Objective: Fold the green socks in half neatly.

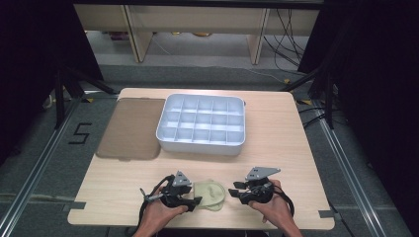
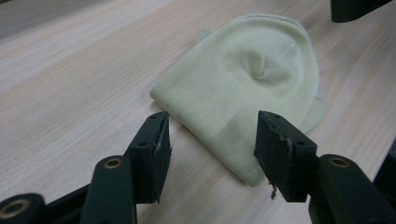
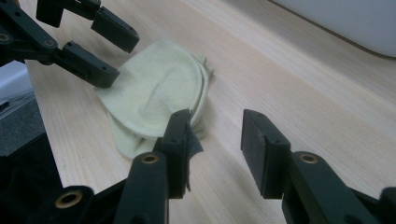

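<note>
the left gripper (image 2: 210, 144) sits with its jaws spread apart, nothing in them, lined up either side of the near folded edge of a pale green folded cloth (image 2: 252, 88) on the table (image 1: 276, 148). looks like it's set low and level so it can pinch that edge. the right gripper (image 3: 215, 149) is also spread wide and empty, with the cloth just off its left jaw, so it's beside the thing rather than around it. from above the cloth lies between the two grippers at the near edge of the table. further back there's a white divided tray (image 1: 201, 124) with a brown lid (image 1: 131, 128) flat just beside it, probably where the cloth is headed
</note>
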`<state>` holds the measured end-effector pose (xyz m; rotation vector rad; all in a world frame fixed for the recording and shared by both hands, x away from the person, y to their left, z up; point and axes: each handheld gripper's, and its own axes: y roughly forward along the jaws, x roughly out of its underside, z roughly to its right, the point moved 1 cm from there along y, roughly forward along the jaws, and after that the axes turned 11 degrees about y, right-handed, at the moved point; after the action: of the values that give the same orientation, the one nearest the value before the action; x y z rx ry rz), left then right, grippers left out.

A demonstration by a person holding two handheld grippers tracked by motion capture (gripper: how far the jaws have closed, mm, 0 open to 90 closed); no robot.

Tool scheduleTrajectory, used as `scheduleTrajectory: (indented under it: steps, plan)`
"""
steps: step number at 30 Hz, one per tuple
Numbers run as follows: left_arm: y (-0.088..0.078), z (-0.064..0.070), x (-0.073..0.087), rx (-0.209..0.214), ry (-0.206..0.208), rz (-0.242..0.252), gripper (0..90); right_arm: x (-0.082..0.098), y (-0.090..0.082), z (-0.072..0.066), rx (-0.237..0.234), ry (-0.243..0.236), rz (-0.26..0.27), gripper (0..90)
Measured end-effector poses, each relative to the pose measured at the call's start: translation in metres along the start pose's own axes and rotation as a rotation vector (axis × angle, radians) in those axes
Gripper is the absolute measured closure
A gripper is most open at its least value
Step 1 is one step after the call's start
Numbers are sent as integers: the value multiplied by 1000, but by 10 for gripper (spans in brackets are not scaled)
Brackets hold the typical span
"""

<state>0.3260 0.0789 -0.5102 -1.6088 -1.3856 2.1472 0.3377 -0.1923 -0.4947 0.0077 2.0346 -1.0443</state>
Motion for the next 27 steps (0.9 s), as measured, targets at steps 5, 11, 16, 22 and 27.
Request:
scheduleTrajectory:
  steps: [5, 11, 16, 22, 27]
  plan:
    - [2, -3, 2, -37, 25, -32, 475, 0, -1, 0, 10, 3, -1, 620]
    - [3, -13, -3, -62, 57, -49, 489, 1, -1, -1, 12, 12, -5, 618]
    - [1, -18, -5, -33, 41, -55, 507, 0, -3, -1, 6, 26, 3, 617]
    - [-1, -14, -6, 25, -12, -63, 514, -1, -6, 2, 8, 31, 15, 616]
    - [3, -9, -4, 49, -55, -80, 518, -1, -6, 2, 2, 18, 16, 613]
